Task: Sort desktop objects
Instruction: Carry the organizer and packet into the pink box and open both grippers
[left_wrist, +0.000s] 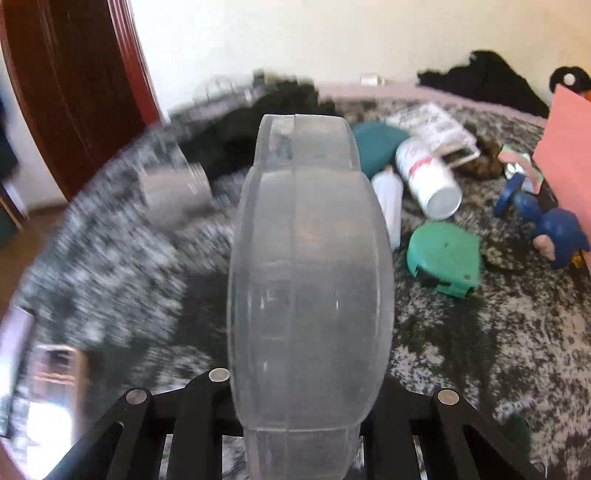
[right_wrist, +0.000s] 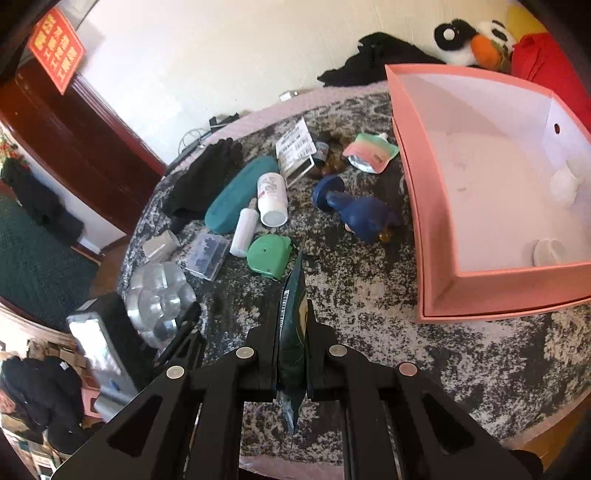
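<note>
My left gripper (left_wrist: 306, 398) is shut on a clear flower-shaped plastic tray (left_wrist: 308, 280), held edge-on and filling the middle of the left wrist view. The same tray (right_wrist: 159, 299) shows at the left in the right wrist view. My right gripper (right_wrist: 291, 339) is shut on a dark green foil packet (right_wrist: 293, 332), held upright above the mottled grey tablecloth (right_wrist: 369, 295). A pink open box (right_wrist: 491, 192) stands to the right, with two small white items inside.
On the cloth lie a green tape measure (right_wrist: 267, 254), white bottle (right_wrist: 272, 199), small spray bottle (right_wrist: 243, 232), teal case (right_wrist: 236, 195), black gloves (right_wrist: 207, 177), clear box (right_wrist: 207, 254), blue figurine (right_wrist: 358, 214), pastel pouch (right_wrist: 369, 151). Plush toys (right_wrist: 472, 40) sit by the wall.
</note>
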